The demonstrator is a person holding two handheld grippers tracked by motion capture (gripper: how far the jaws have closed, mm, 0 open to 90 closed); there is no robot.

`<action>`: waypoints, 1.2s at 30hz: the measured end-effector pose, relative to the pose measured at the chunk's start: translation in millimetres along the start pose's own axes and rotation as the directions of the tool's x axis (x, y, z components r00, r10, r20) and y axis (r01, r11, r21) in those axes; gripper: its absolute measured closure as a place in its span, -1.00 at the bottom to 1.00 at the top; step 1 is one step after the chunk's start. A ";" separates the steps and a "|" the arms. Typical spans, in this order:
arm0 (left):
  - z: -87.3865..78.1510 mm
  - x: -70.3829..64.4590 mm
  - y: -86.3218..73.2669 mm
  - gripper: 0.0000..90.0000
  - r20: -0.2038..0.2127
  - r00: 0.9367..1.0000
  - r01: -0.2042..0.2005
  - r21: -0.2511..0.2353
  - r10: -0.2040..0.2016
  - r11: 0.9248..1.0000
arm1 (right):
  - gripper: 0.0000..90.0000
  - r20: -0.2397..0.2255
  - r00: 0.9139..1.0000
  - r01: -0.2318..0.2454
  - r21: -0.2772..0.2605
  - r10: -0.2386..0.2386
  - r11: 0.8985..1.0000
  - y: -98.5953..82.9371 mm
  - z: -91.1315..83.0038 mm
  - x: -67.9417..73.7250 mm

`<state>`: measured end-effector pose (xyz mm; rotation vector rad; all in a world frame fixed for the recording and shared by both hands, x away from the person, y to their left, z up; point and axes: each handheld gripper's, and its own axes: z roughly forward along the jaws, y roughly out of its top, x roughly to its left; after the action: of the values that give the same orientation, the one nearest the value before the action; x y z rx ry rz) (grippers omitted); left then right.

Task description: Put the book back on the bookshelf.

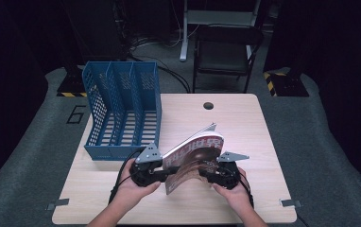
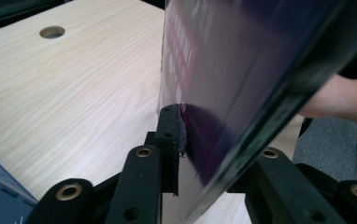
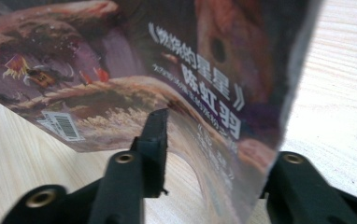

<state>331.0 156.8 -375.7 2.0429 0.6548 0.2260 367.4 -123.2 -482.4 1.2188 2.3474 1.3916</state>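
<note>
Both grippers (image 1: 169,171) (image 1: 204,174) apparently clamp the magazine (image 1: 193,153).

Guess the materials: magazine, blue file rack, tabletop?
Magazine: glossy coated paper, likely; it bows between the grippers and shows sheen. File rack: probably moulded plastic, matte, perforated walls. Tabletop: light wood-grain surface, matte, possibly laminate.

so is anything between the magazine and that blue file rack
Nothing visible is. The magazine is held off the table by the left gripper and the right gripper, just right of the blue file rack. The rack's slots look empty, and only bare tabletop lies between them.
</note>
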 end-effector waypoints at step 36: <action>-9.0 3.4 53.0 0.31 -0.031 0.996 -0.084 0.097 0.087 0.992 | 0.12 -0.023 1.000 -0.018 0.001 0.018 1.000 -1.9 -6.8 -6.4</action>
<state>349.2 143.6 -326.7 2.1653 0.6105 0.2858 367.2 -132.8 -481.8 1.2339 2.3575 1.4177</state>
